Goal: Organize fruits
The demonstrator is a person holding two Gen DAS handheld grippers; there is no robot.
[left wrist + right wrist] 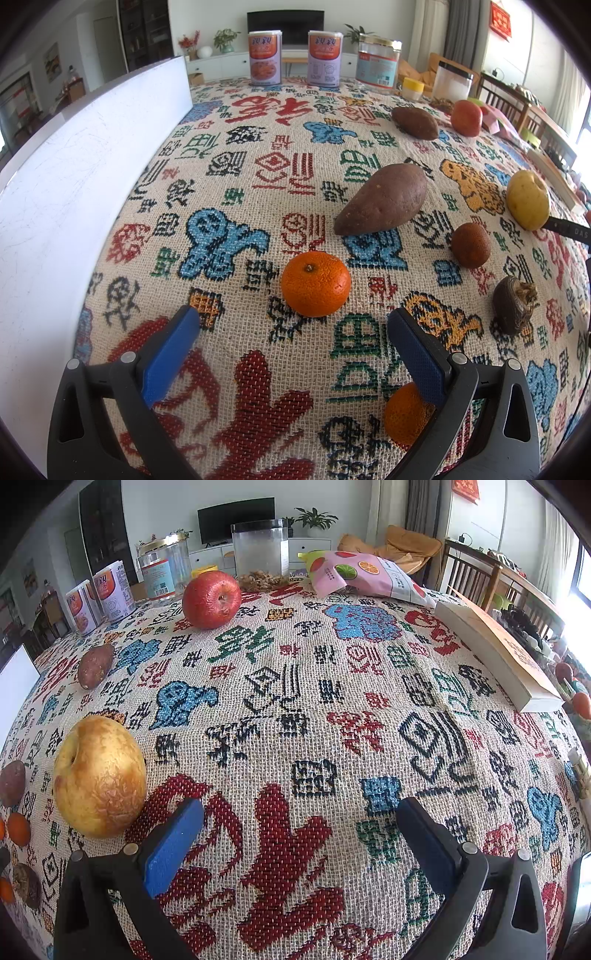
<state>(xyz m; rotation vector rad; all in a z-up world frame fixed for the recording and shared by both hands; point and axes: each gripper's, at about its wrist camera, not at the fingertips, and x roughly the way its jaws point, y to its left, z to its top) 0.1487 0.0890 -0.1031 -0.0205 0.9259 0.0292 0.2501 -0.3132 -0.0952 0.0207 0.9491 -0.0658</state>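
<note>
My left gripper (291,325) is open and empty, just short of an orange mandarin (315,283) on the patterned cloth. A second mandarin (404,415) lies under its right finger. Beyond lie a sweet potato (382,199), a second sweet potato (414,123), a brown round fruit (470,244), a dark wrinkled fruit (513,304), a yellow apple (528,199) and a red apple (466,117). My right gripper (301,819) is open and empty over bare cloth. The yellow apple (99,776) sits just left of its left finger, the red apple (211,599) farther back.
A white board (74,192) stands along the table's left side. Two cans (265,57), a glass jar (377,64) and a clear canister (260,552) line the far edge. A snack bag (364,574) and a book (498,653) lie at the right.
</note>
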